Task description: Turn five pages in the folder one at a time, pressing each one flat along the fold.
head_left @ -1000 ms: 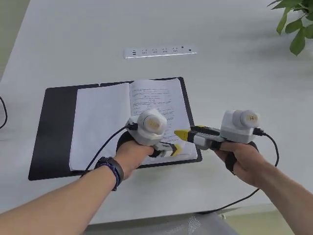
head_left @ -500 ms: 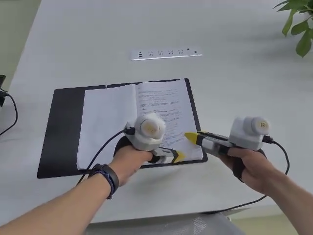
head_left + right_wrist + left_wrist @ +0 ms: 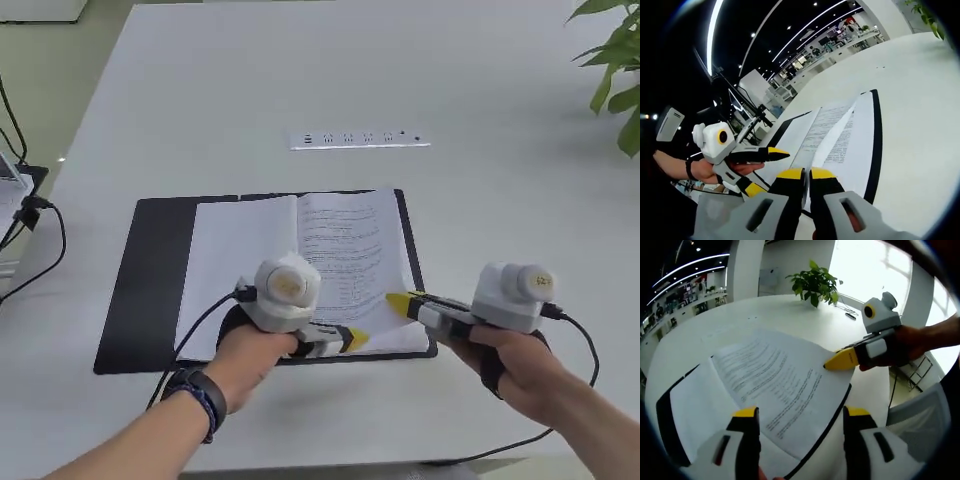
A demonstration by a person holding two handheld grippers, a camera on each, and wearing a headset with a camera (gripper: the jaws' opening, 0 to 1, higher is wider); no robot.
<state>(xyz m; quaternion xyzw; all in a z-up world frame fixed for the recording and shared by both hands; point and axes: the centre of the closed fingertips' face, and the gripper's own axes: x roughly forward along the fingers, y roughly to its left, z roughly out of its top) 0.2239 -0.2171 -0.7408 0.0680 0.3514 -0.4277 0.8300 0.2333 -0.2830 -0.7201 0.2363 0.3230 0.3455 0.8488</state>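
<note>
A: The bench?
B: White table (image 3: 500,100), broad. Black folder (image 3: 150,290) lies open near its front edge, with a blank sheet (image 3: 240,260) on the left and a printed page (image 3: 350,250) on the right.
A: Beyond it?
B: Leafy plant (image 3: 620,70) at the far right. Power strip (image 3: 358,139) sits well apart from the folder's far edge.
A: The claws?
B: Right gripper (image 3: 398,300) is clenched on the printed page's outer edge, low down. That edge is lifted off the cover and the page bows. Left gripper (image 3: 797,412) is released, jaws spread wide. It hovers over the folder's near edge with the printed page beneath.
A: Small items?
B: Black cable (image 3: 205,310) trails from the left gripper. Dark wristband (image 3: 200,392) on the left wrist.
</note>
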